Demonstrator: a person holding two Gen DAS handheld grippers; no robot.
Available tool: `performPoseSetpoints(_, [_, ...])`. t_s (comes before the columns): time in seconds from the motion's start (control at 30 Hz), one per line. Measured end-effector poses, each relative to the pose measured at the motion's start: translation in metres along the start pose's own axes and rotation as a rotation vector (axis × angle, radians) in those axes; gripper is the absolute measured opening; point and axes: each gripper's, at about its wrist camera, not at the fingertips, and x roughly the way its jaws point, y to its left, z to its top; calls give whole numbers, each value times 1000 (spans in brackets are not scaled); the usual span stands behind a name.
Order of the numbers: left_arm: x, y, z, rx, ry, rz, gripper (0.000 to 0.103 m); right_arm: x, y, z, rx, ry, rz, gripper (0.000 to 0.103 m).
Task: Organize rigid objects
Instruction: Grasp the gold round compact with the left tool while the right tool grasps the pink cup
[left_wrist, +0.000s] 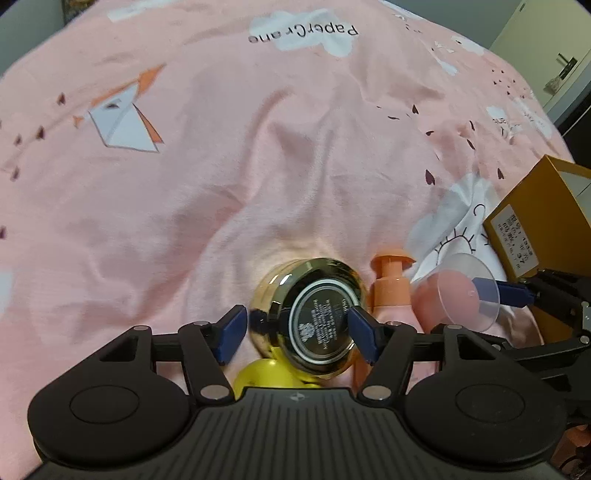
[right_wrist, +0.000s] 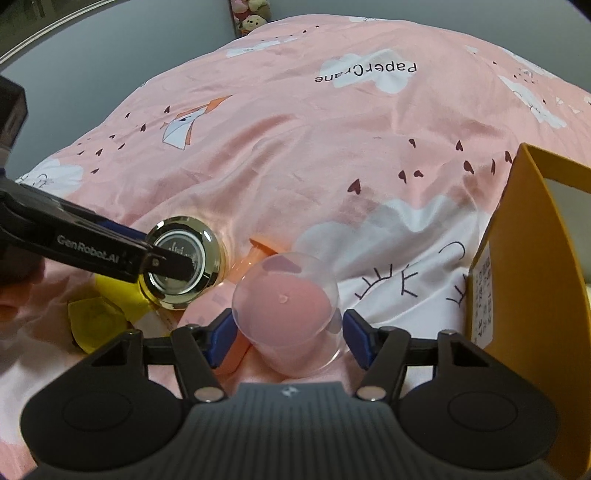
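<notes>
A round gold jar (left_wrist: 312, 319) with a black labelled base lies on its side on the pink bedspread (left_wrist: 221, 166). My left gripper (left_wrist: 297, 330) has its blue pads on both sides of the jar. In the right wrist view the jar (right_wrist: 184, 264) shows with the left finger across it. A clear plastic cup (right_wrist: 288, 312) lies on its side between the pads of my right gripper (right_wrist: 290, 338). The cup (left_wrist: 467, 291) also shows in the left wrist view with a blue pad against it. A peach pump bottle (left_wrist: 391, 288) lies between jar and cup.
A yellow cardboard box (right_wrist: 532, 280) stands open at the right. Yellow objects (right_wrist: 99, 317) lie under the gold jar at the near left. The bedspread (right_wrist: 332, 147) stretches wrinkled ahead. A cabinet door (left_wrist: 554, 62) is at the far right.
</notes>
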Motion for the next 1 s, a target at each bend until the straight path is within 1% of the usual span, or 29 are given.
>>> performPoseSetpoints(0.07, [7, 1, 2, -2, 8, -13, 76, 1, 0, 1, 4, 3, -2, 63])
performPoseSetpoints(0.13, [11, 2, 3, -16, 12, -31, 72, 2, 0, 2, 4, 3, -2, 63])
performPoseSetpoints(0.2, [14, 3, 4, -27, 16, -38, 71, 4, -1, 3, 13, 12, -1, 62])
performPoseSetpoints(0.3, [13, -1, 4, -26, 15, -25, 69, 5, -2, 3, 23, 11, -1, 62])
performPoseSetpoints(0.37, [4, -5, 4, -16, -1, -13, 55, 4, -1, 3, 25, 9, -3, 62])
performPoseSetpoints(0.4, [-3, -8, 4, -12, -10, -15, 52, 3, -1, 3, 23, 9, -8, 62])
performPoseSetpoints(0.47, [-12, -14, 3, 6, -19, -16, 42, 1, 0, 2, 18, 6, -13, 62])
performPoseSetpoints(0.57, [-19, -22, -1, 16, -26, -46, 34, 1, -1, 3, 30, 5, -13, 62])
performPoseSetpoints(0.6, [-19, -23, -1, 17, -25, -58, 34, 2, -1, 3, 33, 5, -14, 62])
performPoseSetpoints(0.7, [-12, -27, 1, 6, -39, -37, 34, 3, -2, 4, 37, 3, -14, 62])
performPoseSetpoints(0.77, [-7, -28, 4, -12, -46, -40, 34, 3, -2, 4, 35, 4, -14, 62])
performPoseSetpoints(0.87, [-8, -34, 3, 3, -50, -13, 33, 3, -3, 5, 39, 9, -12, 61])
performPoseSetpoints(1.0, [-20, -42, -2, 4, -76, 26, 31, -3, 0, 5, 36, -4, -17, 61])
